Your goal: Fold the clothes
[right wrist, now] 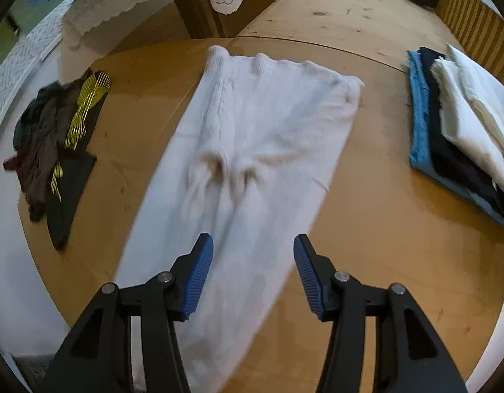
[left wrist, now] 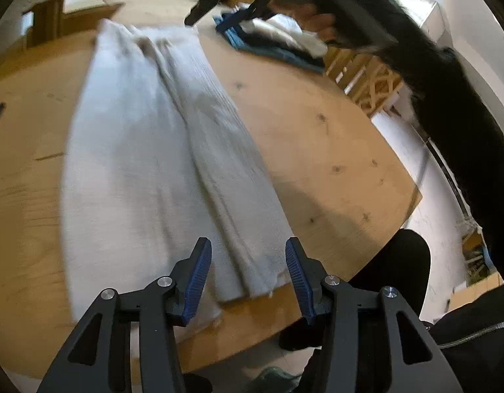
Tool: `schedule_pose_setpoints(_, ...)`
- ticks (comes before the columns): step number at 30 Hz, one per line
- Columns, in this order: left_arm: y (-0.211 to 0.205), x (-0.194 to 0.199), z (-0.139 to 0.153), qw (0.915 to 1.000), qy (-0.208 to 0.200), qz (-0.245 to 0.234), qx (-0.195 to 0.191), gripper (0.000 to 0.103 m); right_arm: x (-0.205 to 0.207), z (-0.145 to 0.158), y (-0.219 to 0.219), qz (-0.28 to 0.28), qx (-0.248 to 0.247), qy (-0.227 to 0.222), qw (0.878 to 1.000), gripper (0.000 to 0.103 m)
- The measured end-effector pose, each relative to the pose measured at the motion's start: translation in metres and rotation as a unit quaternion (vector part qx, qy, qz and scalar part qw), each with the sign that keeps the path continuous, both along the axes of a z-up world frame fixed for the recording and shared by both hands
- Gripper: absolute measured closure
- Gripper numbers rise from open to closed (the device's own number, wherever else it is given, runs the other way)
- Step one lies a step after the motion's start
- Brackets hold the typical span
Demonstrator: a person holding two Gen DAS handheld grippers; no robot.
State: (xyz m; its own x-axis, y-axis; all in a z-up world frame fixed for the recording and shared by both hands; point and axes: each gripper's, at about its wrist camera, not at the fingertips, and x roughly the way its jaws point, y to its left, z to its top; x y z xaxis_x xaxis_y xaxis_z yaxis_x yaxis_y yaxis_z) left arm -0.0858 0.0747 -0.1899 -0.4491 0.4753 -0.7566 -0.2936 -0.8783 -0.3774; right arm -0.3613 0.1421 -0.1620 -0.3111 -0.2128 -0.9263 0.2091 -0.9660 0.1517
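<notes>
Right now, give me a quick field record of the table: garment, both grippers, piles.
garment: white knit garment, folded to a long strip, flat on the wooden table
left gripper: open, above the garment's near end, holding nothing
right gripper: open, above the garment, holding nothing
folded stack: blue, dark and white items, on the right
unfolded pile: dark clothes with gold print, on the left

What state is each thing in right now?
Left gripper: open, empty, above the sweater's near end.
Right gripper: open, empty, over the sweater.
White sweater: laid flat, folded into a long strip.
Stack: folded, piled at the table's right.
Dark pile: crumpled, unfolded, at the left.
</notes>
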Motion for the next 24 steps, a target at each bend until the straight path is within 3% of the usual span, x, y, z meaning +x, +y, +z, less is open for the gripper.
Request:
schedule_pose_setpoints(3,0.003,-0.008,-0.006,0.9999,-0.009,-0.005,0.002,0.070,0.009,-0.005,0.001,0.007,-0.020,-0.005,1.000,0.052)
schedule_pose_setpoints(5,0.005,-0.013,-0.010,0.9998,-0.015,-0.008,0.004,0.091,0.010,-0.010,-0.003,0.014,-0.030,-0.011,0.999,0.052)
schedule_pose_setpoints(11,0.007,-0.013,-0.011,0.9998,-0.013,-0.017,-0.004,0.094,0.001,-0.014,-0.038,0.048,-0.007,-0.011,0.999,0.052)
schedule_pose_setpoints(14,0.005,-0.011,-0.009,0.9998,-0.008,-0.019,-0.008,0.095,-0.004,-0.026,-0.055,0.055,0.001,-0.052,0.997,0.052)
schedule_pose_setpoints(18,-0.003,-0.006,-0.009,0.9996,-0.007,-0.017,-0.020,0.094,-0.006,-0.054,-0.058,0.048,-0.052,-0.098,0.993,0.050)
schedule_pose_setpoints(21,-0.012,-0.004,-0.006,0.9997,-0.013,-0.009,-0.019,0.094,-0.004,-0.043,-0.044,0.044,-0.115,-0.093,0.988,0.050)
schedule_pose_setpoints(24,-0.016,0.004,0.017,0.9993,0.017,-0.014,-0.030,0.093,0.010,-0.021,-0.009,0.029,-0.111,-0.041,0.993,0.052)
